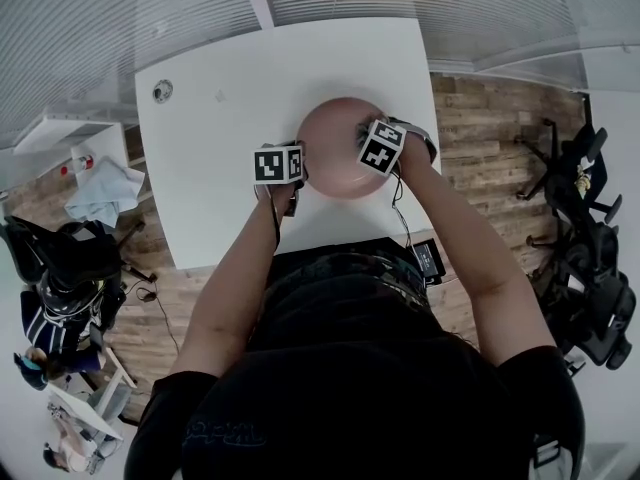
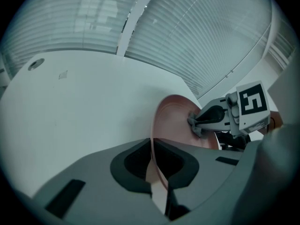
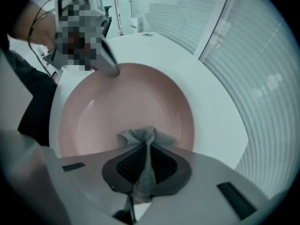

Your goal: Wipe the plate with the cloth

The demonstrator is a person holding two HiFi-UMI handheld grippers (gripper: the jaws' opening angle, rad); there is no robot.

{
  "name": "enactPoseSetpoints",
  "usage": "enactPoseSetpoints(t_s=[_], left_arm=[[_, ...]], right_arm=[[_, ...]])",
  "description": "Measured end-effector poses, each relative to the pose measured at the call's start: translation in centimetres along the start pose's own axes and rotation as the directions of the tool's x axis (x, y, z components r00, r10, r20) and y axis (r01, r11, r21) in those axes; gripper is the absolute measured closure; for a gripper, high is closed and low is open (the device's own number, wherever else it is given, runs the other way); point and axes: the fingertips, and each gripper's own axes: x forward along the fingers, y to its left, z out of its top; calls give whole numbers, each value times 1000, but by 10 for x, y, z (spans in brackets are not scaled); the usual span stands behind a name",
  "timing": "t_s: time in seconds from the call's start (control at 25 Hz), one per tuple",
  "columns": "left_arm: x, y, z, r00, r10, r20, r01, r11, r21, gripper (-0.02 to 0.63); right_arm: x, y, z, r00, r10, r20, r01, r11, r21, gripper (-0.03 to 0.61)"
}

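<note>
**Pink plate steadied at its rim while a grey cloth is pressed into its bowl**

The pink plate [image 1: 335,153] is set near the front edge of the white table [image 1: 210,128], at the centre of the head view. Its left rim is pinched between the nearly closed jaws of the left gripper [image 2: 157,175], apparently so that sliding is prevented under the wiping. The grey mesh cloth [image 3: 146,140] is clamped in the right gripper [image 3: 146,162], and its bunched end is laid against the plate's inner face, low in the right gripper view. Only a round cable grommet [image 1: 162,90] is seen on the table, at upper left. A pale blue fabric [image 1: 100,193] at far left and office chairs [image 1: 585,208] at far right are well apart. Only the clamped rim section is judged to be blocked from the cloth.
</note>
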Motion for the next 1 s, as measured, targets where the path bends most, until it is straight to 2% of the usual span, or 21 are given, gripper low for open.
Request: enactPoseSetpoints(t_s=[0.36,0.6,0.8,1.0], left_arm=[[-1,0,0,1000,4,2,-4,1000,-3,584],[-2,1,0,1000,7,4,-7,1000,-3,584],[-1,1,0,1000,12,4,-12,1000,-1,584],[-1,0,0,1000,19,1,-19,1000,20,584]], right_arm=[[6,-11,63,994,-55,96,58,998,-26,540],[6,23,93,986,-7,167,17,998,-59,540],[4,57,98,979,34,200,-17,996,-88,540],[1,85,85,976,75,206,-57,994,-90,540]])
